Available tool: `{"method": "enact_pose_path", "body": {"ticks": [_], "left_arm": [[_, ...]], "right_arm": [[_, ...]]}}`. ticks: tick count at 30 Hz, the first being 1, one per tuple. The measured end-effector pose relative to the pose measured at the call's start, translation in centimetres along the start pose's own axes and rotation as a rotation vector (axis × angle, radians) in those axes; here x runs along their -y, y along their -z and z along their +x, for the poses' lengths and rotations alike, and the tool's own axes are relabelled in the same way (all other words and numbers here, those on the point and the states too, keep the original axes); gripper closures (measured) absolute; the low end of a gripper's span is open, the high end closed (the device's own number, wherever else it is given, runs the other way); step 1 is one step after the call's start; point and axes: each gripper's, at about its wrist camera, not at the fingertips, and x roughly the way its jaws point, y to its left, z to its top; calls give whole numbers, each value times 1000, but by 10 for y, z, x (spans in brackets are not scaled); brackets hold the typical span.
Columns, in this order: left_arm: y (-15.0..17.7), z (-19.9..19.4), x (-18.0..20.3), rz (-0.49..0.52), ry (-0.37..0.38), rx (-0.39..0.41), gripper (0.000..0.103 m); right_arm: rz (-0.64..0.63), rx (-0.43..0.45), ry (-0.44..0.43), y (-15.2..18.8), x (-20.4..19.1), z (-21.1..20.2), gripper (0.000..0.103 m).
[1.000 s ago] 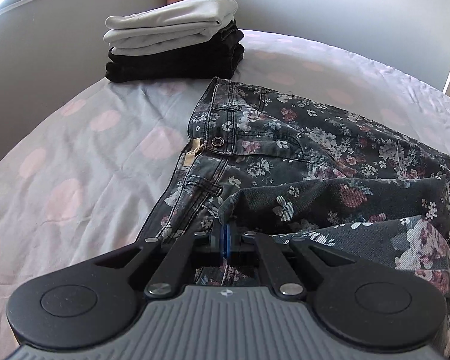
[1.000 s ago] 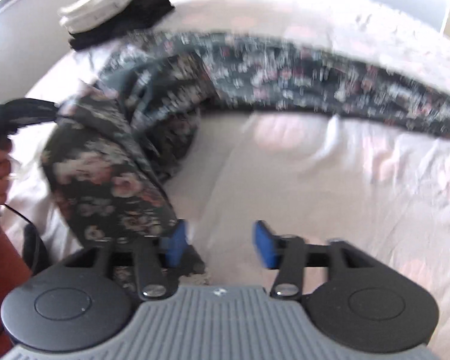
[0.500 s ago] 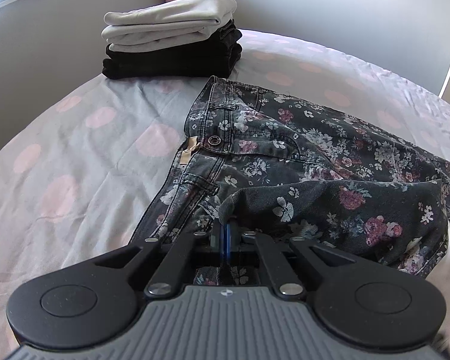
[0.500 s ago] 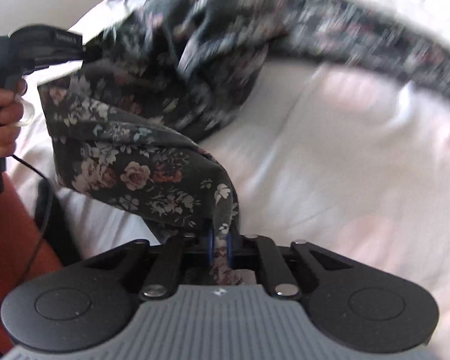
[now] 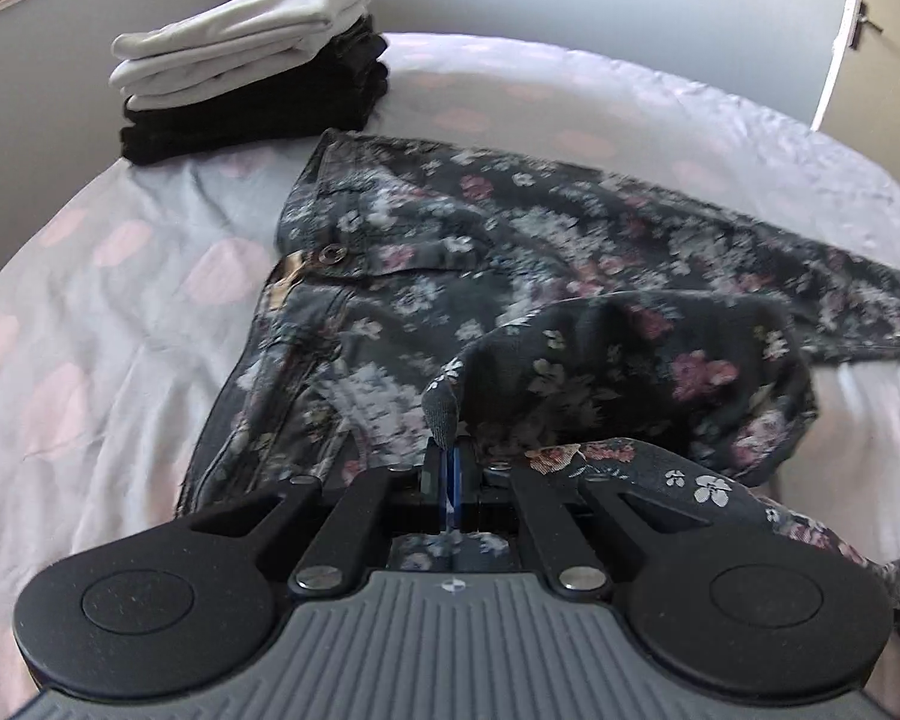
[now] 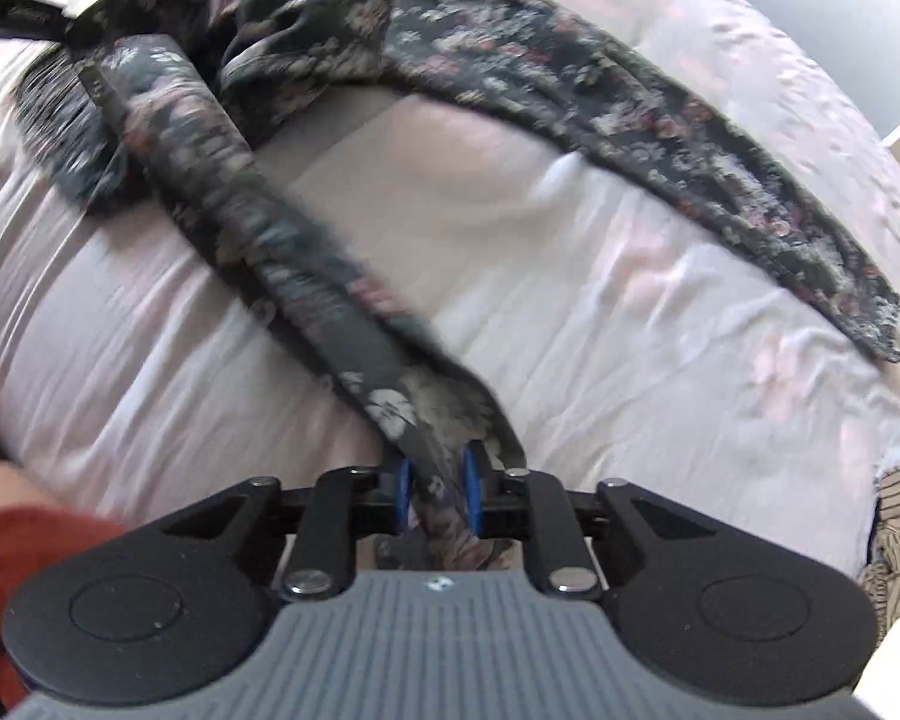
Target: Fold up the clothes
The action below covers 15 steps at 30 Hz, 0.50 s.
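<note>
Dark floral-print denim trousers lie spread across the pale pink-spotted bedsheet, waistband toward the bed's far left corner, where a stack of folded white and black clothes sits; one leg runs out flat toward the right edge, its hem near that edge in the right wrist view; the other leg is pulled into a taut band between the two tools. Left gripper is clenched tight on a fold of the trouser fabric, blue pads pressed together on it; right gripper has the leg's end between its blue pads, its jaws have just been opening, and whether the pads still press the cloth cannot be told.
</note>
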Motion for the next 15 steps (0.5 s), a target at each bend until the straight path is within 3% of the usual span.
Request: {"method": "enact_pose_path", "body": {"ticks": [1,4,7,12,15], "left_arm": [[0,1,-1,2,-14,-3,101],[-1,3,-2,6,-38,-5,101],[0,2,-2,18,-37,3,101],[0,2,-5,1,-33,-1,101],[-1,3,-3,11,-39,-1,101]], "right_arm": [[2,9,-11,2,1,-5,63],[17,41,-46,-2,10,-22,63],[-29,64,-12,-7,18,-32,63],[-97,33,-1,-31,30,-17,63],[-119,-18,-71,-42,44,13,59]]}}
